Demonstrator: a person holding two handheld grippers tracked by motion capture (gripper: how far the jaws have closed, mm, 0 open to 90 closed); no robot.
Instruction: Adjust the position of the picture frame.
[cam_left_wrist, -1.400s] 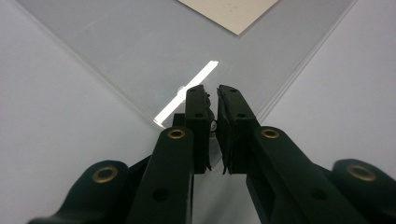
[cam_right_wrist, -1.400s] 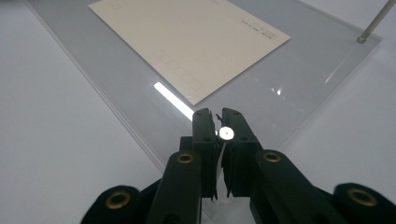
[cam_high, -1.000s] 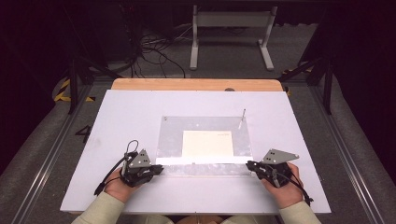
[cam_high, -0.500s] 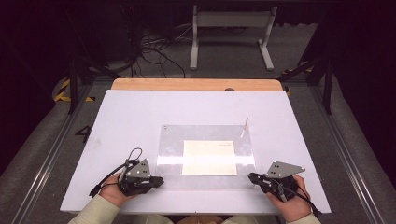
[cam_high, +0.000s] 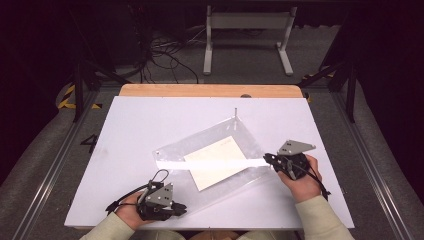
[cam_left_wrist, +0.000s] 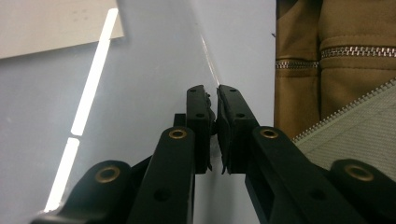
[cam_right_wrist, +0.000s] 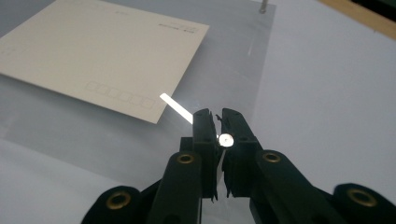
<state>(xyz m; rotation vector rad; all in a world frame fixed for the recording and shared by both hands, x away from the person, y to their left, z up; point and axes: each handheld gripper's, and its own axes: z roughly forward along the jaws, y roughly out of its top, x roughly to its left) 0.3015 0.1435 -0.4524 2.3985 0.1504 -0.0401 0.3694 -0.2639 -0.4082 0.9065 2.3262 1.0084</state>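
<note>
A clear plastic sleeve (cam_high: 202, 141) lies skewed on the white table (cam_high: 140, 120), with a cream card (cam_high: 217, 162) inside it. A small metal pin (cam_high: 235, 111) sticks up at the sleeve's far corner. My left gripper (cam_high: 176, 208) is at the near left, shut on the sleeve's near edge; the left gripper view shows the thin film pinched between the pads (cam_left_wrist: 215, 100). My right gripper (cam_high: 267, 159) is shut on the sleeve's right edge, and its jaws (cam_right_wrist: 218, 123) are closed on the clear film, with the card (cam_right_wrist: 93, 51) lying ahead of them.
A wooden strip (cam_high: 210, 90) runs along the table's far edge. Beyond it are floor cables (cam_high: 165, 55) and a white stand (cam_high: 247, 35). Metal rails run down both sides of the table. A tan zipped jacket (cam_left_wrist: 327, 70) sits close to the left gripper.
The sleeve has turned counterclockwise from square to skewed. My right gripper moved away from the person with its edge; my left gripper moved right along the near edge. Both stayed shut.
</note>
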